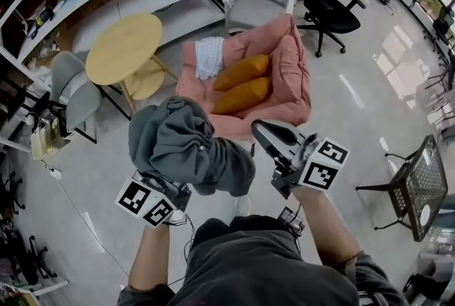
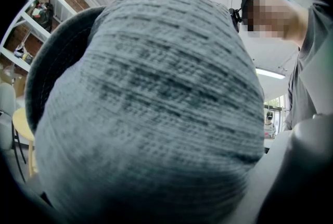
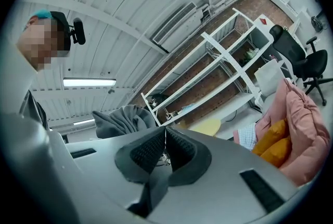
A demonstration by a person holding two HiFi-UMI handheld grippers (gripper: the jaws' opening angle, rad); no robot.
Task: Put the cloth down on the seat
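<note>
Pink and deeply padded, the seat (image 1: 291, 62) lies ahead of the person, with two orange cushions (image 1: 242, 95) filling its middle. The grey cloth (image 1: 188, 144) is short of the seat, bunched high over the left gripper (image 1: 162, 192).

As I judge it, the cloth should be carried forward over the seat's near edge, lowered onto bare padding in front of the cushions, and let go only once its weight rests there.

The cloth smothers the left jaws in every view, so their grip cannot be told. The right gripper (image 3: 165, 139), also short of the seat, is clenched on nothing.
</note>
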